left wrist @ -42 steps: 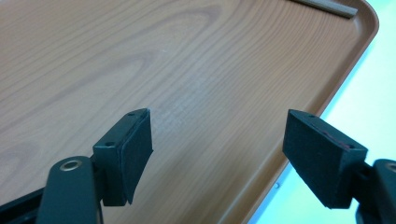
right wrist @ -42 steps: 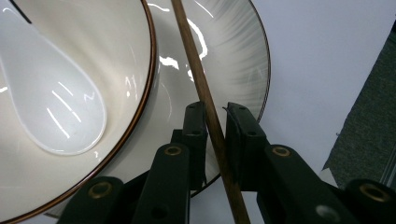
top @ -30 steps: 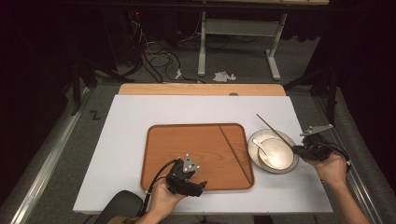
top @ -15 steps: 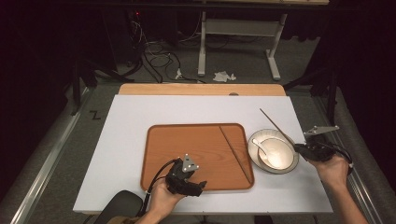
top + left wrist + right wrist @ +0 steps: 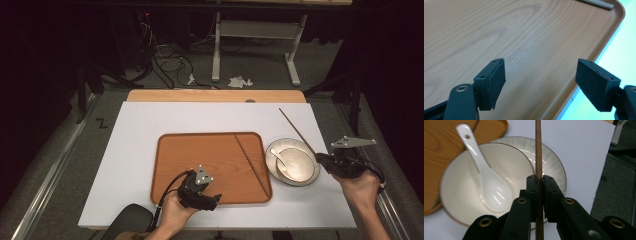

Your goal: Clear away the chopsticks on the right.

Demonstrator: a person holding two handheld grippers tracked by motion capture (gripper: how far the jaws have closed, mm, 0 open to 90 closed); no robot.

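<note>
The chopstick clamped in the right claw has swung from lying low across the white surface behind the bowl to pointing steeply up and away, its far tip now higher, while the claw edged slightly leftward.

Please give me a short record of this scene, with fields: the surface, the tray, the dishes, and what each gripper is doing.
surface: white table top
tray: brown wooden rectangular tray, one thin wooden chopstick lying in it
dishes: cream ribbed plate, cream bowl on it, white ceramic spoon in the bowl
left gripper: open, over the tray, holding nothing
right gripper: shut on a second wooden chopstick
</note>
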